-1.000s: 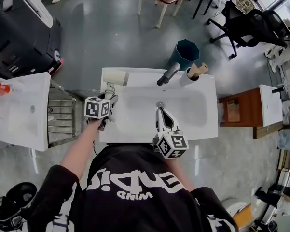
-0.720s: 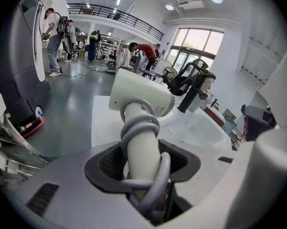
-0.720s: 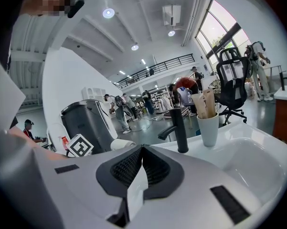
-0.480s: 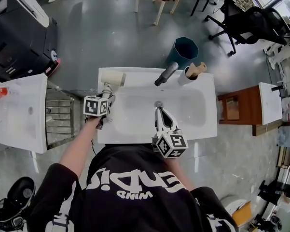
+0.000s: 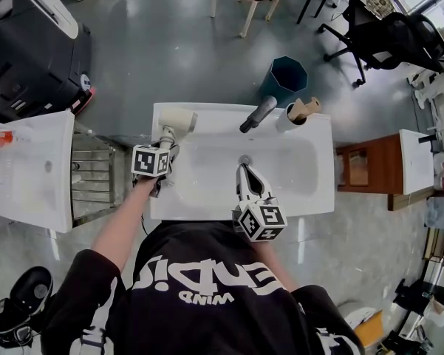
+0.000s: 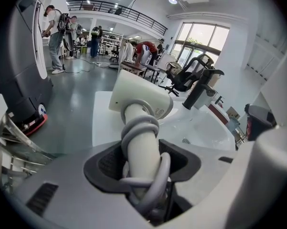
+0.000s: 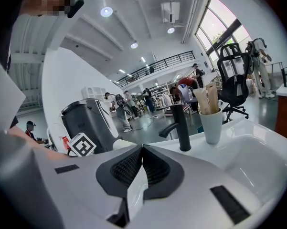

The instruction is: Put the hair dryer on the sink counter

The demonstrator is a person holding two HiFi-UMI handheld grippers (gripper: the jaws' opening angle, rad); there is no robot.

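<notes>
Worktop [image 5: 222,114] corner — dryer [image 5: 179,118] looks set down, left tool [image 5: 165,137] pinching its handle [image 6: 141,149]; release pending. Right tool [image 5: 244,171] pressed together.

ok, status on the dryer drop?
Left claw clamped on hair dryer handle, over sink counter back-left corner. Right claw shut, empty, over basin. Faucet and cup off right, nothing in the way.

Left hand-held gripper [image 5: 165,139] edged slightly forward over the sink counter [image 5: 310,198], closer to hair dryer [image 5: 179,118] head
</notes>
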